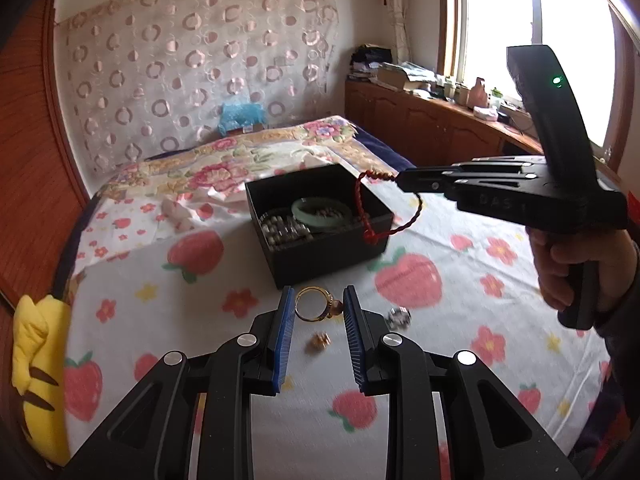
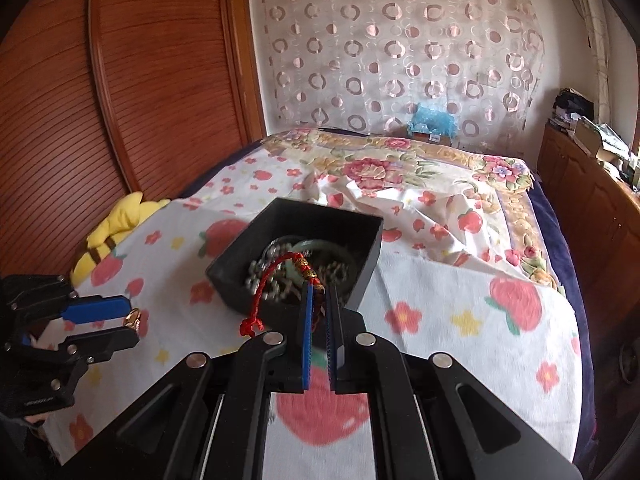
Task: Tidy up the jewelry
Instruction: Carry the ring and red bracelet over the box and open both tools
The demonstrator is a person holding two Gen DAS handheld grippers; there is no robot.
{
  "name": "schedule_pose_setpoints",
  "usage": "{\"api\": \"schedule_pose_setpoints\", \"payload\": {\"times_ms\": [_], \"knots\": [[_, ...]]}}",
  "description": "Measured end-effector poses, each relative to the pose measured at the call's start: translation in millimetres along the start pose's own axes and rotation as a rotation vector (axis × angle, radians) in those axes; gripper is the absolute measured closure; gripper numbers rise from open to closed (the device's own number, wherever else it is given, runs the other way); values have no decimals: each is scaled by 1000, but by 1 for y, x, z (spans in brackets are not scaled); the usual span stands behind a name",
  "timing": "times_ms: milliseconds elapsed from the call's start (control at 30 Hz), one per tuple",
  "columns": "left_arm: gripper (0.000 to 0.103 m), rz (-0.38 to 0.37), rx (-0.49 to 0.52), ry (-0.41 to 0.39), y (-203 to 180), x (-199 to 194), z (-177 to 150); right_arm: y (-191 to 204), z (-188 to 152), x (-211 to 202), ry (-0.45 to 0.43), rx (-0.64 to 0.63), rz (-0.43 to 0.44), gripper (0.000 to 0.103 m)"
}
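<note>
Your right gripper (image 2: pixel 318 286) reaches in level from the right side of the bed, your hand (image 1: pixel 576 268) wrapped round its black pistol handle, and its blue-padded fingers are pinched tight on the red braided cord bracelet (image 1: pixel 370 208), which dangles in a loop over the near right corner of the open black square box (image 1: pixel 320 254). In the right wrist view the bracelet's gold bead (image 2: pixel 306 270) sits just past the fingertips and its knotted red tail hangs to the left. The raised letters on the gripper body look like "DAS", though they are too faint to read with certainty. Your left gripper (image 1: pixel 318 304) points forward low over the strawberry-print white sheet (image 1: pixel 440 360) with its fingers spread apart, and the thin gold ring with a stone (image 1: pixel 316 304) lies between the tips, untouched by either pad as far as you can see. A small gold earring (image 1: pixel 318 340) and a silver ring (image 1: pixel 400 316) lie nearby on the sheet. Inside the box rest a pale green jade bangle (image 1: pixel 320 210) and a string of silvery beads (image 1: pixel 280 230).
</note>
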State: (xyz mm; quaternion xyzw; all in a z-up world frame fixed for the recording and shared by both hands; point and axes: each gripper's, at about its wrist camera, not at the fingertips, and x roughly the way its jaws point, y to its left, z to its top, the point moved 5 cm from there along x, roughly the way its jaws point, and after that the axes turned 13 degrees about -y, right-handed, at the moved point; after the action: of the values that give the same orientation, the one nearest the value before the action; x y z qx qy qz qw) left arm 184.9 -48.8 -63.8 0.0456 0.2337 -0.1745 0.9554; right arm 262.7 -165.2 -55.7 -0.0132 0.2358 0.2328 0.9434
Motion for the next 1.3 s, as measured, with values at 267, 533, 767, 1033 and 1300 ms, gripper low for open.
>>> {"api": "schedule_pose_setpoints", "payload": {"times_ms": [267, 533, 767, 1033, 1300], "knots": [[80, 13, 17, 4, 7, 17, 14, -18, 10, 33, 24, 36, -43, 96], [80, 45, 27, 23, 20, 36, 22, -25, 5, 48, 35, 62, -34, 94], [80, 52, 30, 38, 20, 58, 23, -16, -1, 50, 50, 34, -17, 87], [80, 57, 13, 47, 20, 86, 29, -22, -4, 39, 40, 28, -26, 76], [80, 66, 1, 38, 21, 95, 37, -28, -5, 21, 20, 36, -25, 76]]}}
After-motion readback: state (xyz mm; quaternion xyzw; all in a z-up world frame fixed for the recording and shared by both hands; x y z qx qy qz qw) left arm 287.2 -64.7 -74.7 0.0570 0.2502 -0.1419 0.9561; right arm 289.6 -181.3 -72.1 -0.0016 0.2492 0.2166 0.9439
